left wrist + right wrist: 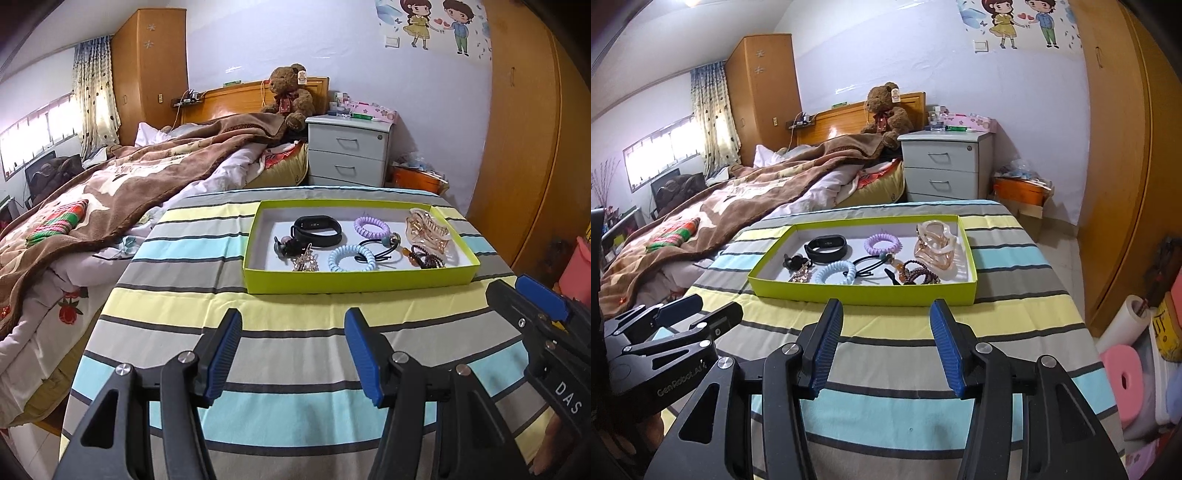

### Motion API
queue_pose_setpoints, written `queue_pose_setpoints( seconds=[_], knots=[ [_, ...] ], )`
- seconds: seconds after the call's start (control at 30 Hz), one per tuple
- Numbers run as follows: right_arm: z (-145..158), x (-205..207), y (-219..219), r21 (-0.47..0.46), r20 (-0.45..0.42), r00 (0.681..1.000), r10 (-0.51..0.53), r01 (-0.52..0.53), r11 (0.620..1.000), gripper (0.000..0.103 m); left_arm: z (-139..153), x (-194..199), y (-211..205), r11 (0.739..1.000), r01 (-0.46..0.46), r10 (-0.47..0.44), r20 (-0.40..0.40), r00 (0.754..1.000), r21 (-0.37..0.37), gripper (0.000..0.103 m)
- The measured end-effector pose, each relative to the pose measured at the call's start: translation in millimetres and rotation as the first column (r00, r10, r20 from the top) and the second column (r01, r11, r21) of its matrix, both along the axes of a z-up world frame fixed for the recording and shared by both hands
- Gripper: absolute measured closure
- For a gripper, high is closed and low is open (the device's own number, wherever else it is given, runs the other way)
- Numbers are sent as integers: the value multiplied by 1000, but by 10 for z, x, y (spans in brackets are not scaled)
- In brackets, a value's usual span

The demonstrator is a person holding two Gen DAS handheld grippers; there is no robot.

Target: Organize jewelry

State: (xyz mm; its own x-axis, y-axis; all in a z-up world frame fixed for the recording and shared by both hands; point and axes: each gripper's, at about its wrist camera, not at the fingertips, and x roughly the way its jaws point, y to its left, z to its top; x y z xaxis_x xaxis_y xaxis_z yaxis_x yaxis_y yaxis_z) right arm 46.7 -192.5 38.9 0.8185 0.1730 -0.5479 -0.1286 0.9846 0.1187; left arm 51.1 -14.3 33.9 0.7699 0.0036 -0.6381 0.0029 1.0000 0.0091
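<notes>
**Q:** What carries the scene?

**A:** A table under a striped cloth (258,332), set beside a bed (110,192). Toward its far side lies a shallow green tray (354,282), its long wall facing both cameras.

**Q:** Where is the jewelry?

**A:** All of it that shows lies inside the tray; none shows on the cloth. A clear claw clip (428,230) fills the right end, with dark beads (424,256) just in front of it. A black band (317,230) lies toward the left rear. Two coil ties sit mid-tray, purple (371,226) behind blue (351,258), with a black elastic (380,251) between them and the beads. Small glittering pieces (304,260) crowd the left front. The pieces overlap without visible grouping, so the scene fits either items gathered into the tray or items awaiting sorting.

**Q:** And the grippers?

**A:** The left gripper (293,354) and right gripper (886,343) hover side by side above the near cloth, short of the tray. Each has its jaws spread wide with nothing between the blue pads, probably to keep the tray in plain sight.
</notes>
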Motion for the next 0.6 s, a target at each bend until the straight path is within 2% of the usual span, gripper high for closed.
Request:
queue_pose_setpoints(
  seconds=[0.6],
  knots=[
    [-53, -9, 6, 17, 4, 1000, 5, -5, 1000, 53, -60, -17, -23, 1000, 11, -11, -22, 1000, -8, 43]
  ],
)
